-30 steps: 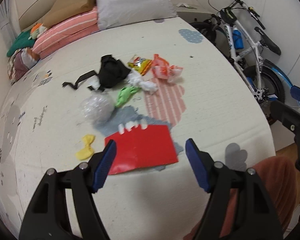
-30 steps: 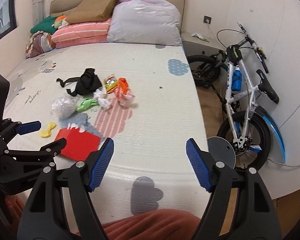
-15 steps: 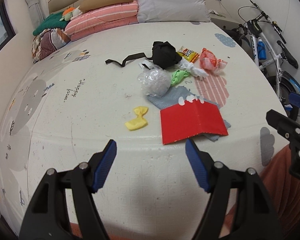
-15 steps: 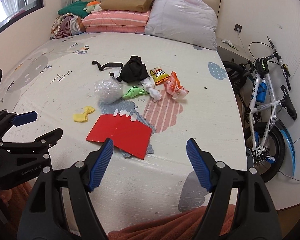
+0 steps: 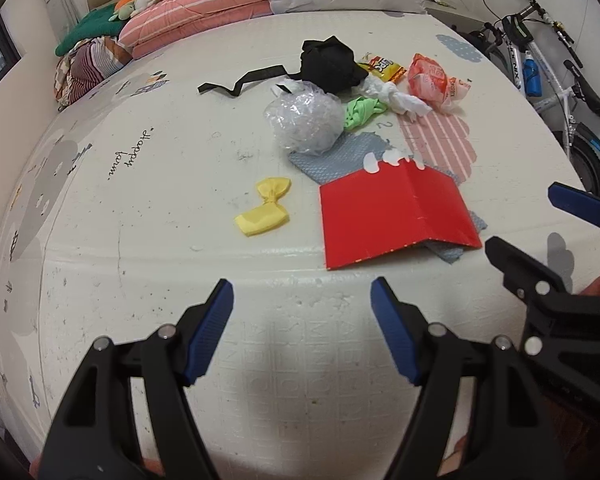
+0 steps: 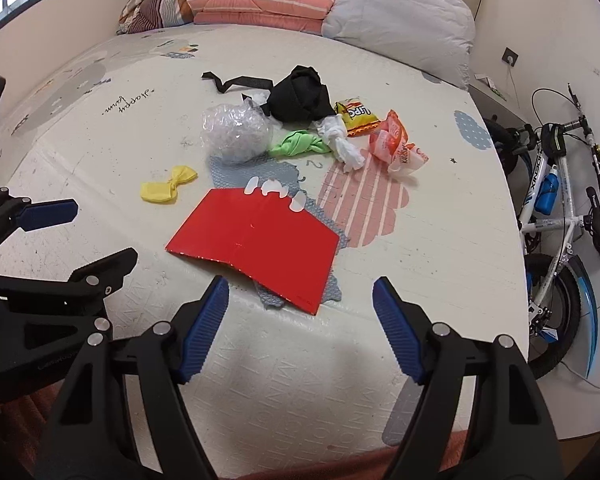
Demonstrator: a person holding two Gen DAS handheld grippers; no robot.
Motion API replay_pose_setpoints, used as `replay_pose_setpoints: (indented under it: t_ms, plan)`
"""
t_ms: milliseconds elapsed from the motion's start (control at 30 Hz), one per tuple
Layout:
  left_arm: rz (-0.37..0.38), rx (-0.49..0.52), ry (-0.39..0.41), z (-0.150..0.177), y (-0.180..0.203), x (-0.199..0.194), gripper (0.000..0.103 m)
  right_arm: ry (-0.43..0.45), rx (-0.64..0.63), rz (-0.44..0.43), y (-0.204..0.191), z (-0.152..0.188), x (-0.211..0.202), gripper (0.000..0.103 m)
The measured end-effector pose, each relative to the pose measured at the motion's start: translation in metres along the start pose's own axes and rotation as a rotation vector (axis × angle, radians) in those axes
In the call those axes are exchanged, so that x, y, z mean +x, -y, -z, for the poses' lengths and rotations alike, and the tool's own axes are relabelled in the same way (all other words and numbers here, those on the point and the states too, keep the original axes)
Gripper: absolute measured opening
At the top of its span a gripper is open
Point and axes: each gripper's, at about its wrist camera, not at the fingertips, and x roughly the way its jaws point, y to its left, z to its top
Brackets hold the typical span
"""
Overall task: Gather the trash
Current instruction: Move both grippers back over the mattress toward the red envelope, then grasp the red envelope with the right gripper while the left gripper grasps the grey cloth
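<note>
Left wrist view: the left gripper (image 5: 302, 306) hangs over the near edge of the patterned mat (image 5: 140, 208) with its blue pads spread wide and nothing between them. The trash lies ahead on the mat. A folded red card (image 5: 392, 216) is nearest, just beyond the right pad. A yellow bow-shaped wrapper (image 5: 266, 206) sits to its left, apart from it. Behind the card lie a crumpled clear plastic ball (image 5: 304, 122), a green scrap (image 5: 362, 112), a white tissue twist (image 5: 400, 98), an orange-and-white wrapper (image 5: 434, 82), a yellow snack bag (image 5: 382, 66) and a black cloth with strap (image 5: 328, 64). The right gripper's fingers enter at the right edge.

Right wrist view: the right gripper (image 6: 300, 306) is likewise wide apart and empty, positioned just short of the red card (image 6: 256, 240), which overlaps a grey mat print. The yellow wrapper (image 6: 168, 184) lies to the card's left. The left gripper (image 6: 80, 236) shows at the left edge. A bicycle (image 6: 560, 208) stands beside the mat at right.
</note>
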Motion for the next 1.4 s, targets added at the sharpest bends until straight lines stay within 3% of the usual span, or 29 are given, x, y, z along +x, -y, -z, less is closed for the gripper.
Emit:
replay_pose_setpoints:
  t_ms: [367, 533, 633, 700, 1000, 1100, 1400]
  plan:
    - [0.034, -0.048, -0.077, -0.004, -0.014, 0.028, 0.071, -0.051, -0.056, -0.020, -0.016, 0.005, 0.050, 0.072]
    - [0.049, -0.028, -0.092, -0.004, -0.010, 0.032, 0.071, -0.037, -0.063, 0.029, -0.021, 0.005, 0.064, 0.070]
    - [0.059, -0.020, -0.094, -0.005, -0.008, 0.034, 0.071, -0.029, -0.064, 0.057, -0.020, 0.003, 0.073, 0.059]
    - [0.059, -0.011, -0.095, -0.005, -0.006, 0.034, 0.071, -0.035, -0.064, 0.058, -0.020, 0.003, 0.079, 0.044]
    - [0.064, 0.001, -0.091, -0.006, -0.003, 0.034, 0.071, 0.034, -0.053, 0.070, -0.015, -0.006, 0.073, 0.009]
    - [0.061, 0.008, -0.087, -0.006, -0.002, 0.034, 0.071, 0.052, -0.022, 0.072, -0.006, -0.010, 0.068, 0.002]
    - [0.078, 0.043, -0.047, -0.017, 0.012, 0.027, 0.071, 0.078, 0.057, 0.066, 0.027, -0.017, 0.047, 0.001]
